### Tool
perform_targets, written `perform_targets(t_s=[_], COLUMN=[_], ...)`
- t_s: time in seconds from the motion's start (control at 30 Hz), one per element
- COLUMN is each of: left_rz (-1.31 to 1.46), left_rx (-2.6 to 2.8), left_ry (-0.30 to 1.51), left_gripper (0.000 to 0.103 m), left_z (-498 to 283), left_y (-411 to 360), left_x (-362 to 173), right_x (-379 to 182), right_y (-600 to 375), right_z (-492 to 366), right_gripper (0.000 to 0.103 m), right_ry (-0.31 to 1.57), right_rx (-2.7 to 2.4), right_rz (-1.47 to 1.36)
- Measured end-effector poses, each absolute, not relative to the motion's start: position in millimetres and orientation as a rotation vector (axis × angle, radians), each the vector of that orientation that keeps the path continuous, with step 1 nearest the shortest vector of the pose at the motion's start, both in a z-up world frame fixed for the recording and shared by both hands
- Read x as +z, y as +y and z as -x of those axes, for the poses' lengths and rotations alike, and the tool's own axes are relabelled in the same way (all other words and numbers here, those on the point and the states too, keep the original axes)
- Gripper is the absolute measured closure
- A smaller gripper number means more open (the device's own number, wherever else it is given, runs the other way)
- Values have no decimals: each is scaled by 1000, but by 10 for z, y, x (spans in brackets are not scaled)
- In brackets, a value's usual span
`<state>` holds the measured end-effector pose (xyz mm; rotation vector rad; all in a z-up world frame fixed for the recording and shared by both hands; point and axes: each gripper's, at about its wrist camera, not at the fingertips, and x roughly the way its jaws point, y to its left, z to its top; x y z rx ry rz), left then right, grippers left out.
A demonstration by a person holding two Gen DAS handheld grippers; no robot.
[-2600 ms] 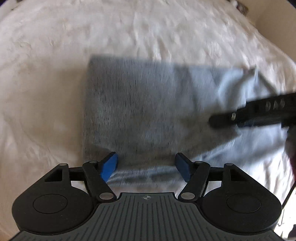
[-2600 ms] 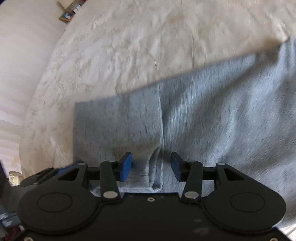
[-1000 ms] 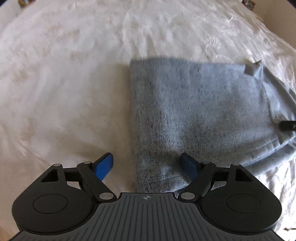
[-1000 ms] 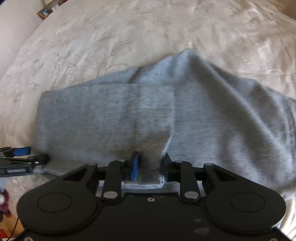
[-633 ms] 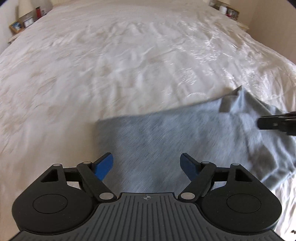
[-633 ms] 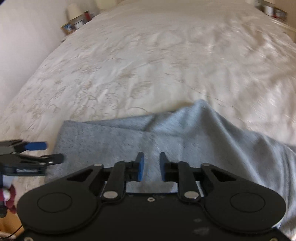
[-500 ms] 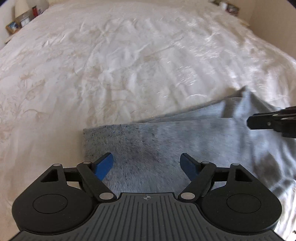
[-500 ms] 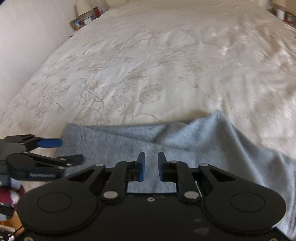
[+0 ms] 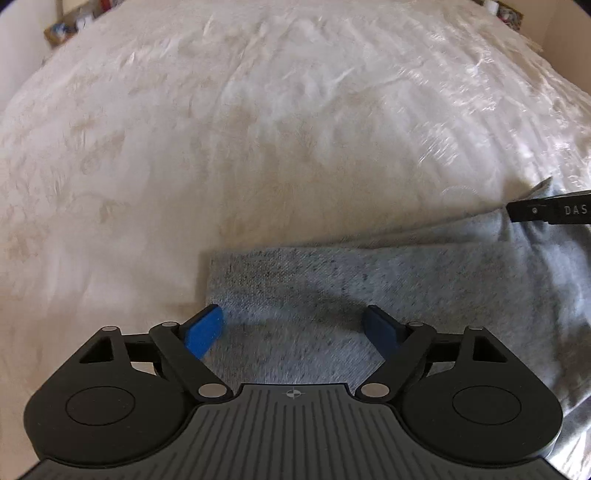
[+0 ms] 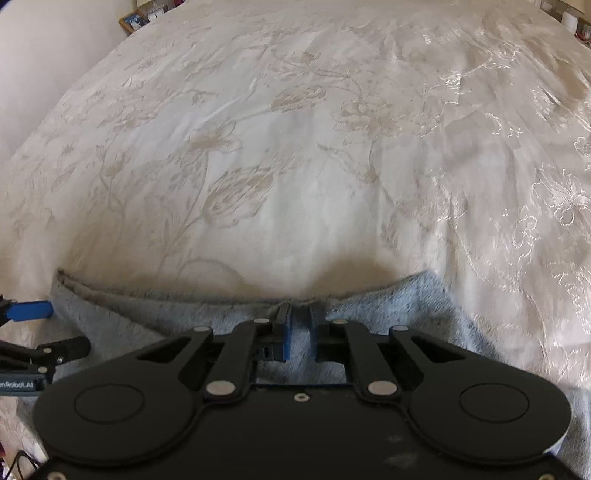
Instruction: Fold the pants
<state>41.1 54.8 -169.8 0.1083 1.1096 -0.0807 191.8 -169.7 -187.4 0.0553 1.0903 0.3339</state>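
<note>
From the left wrist view, the left gripper point(image 9: 293, 325) hangs low over the near end of the grey pants point(image 9: 369, 288), its two blue-padded fingers point(image 9: 203, 328) spread wide with nothing between them but the cloth lying below. The pants lie folded flat on the bed point(image 9: 258, 129), which is covered in a cream spread with a faint flower pattern; the garment's square left corner sits just ahead of the left finger, and the cloth runs off to the right, where it rises in a peak. At that peak the tip of the right gripper point(image 9: 550, 210) comes in from the right edge, against the fabric. From the right wrist view, the right gripper point(image 10: 299, 332) has its fingers drawn close together with a narrow strip of the pants point(image 10: 388, 314) pinched between the pads, right at the cloth's far edge; the fabric puckers there. The grey cloth spreads to both sides beneath the gripper, its far edge running as a line across the bed point(image 10: 295, 129). At the far left, the left gripper point(image 10: 33, 328) shows its fingers parted beside the left end of the pants. Small things stand blurred on a shelf point(image 10: 136, 16) past the bed's far corner.
</note>
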Motion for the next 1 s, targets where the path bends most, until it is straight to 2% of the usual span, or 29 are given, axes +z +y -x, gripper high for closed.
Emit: perform_targets(t_s=[0.17,0.3,0.33,0.47,0.67,0.73,0.8,0.87,1.0], left_rz=[-178,-164,-135,-68,-50,-52,-51,-48,-67], left_rx=[-169,-129,-111,-85,-79,-80,-81,-82,-67], left_ry=[1042,1120,1132,1132,1130,1129,1128,1128,1131], left_gripper=[20,19,16,13,12,12,12,12,12], left_z=[-476,-593,-594,-572,-548,-567,-556,-548,-548], left_y=[382,448,515,633,649,645,646,657,642], left_x=[-1546,-1790,-1847,-1867,-1880,-1878,-1879,-1876,-1812], right_x=[-1657,-1653,-1662,-1687,-1780,-1806,-1819,-1814,-1817], right_y=[-1713,-1478,-1422,-1193,-987,-943,-926,-921,-786], right_z=[-1757,-1739,-1733,-1670,-1649,-1637,-1668,-1663,-1652], right_gripper=[86,84,84,71,71,75,96,101,102], right_ry=[1011,992,985,932,887,882,900,898,842], right_rx=[457,576,604,706,843,889,925,930,865], right_rz=[-5,137,172,338,534,581,594,603,641])
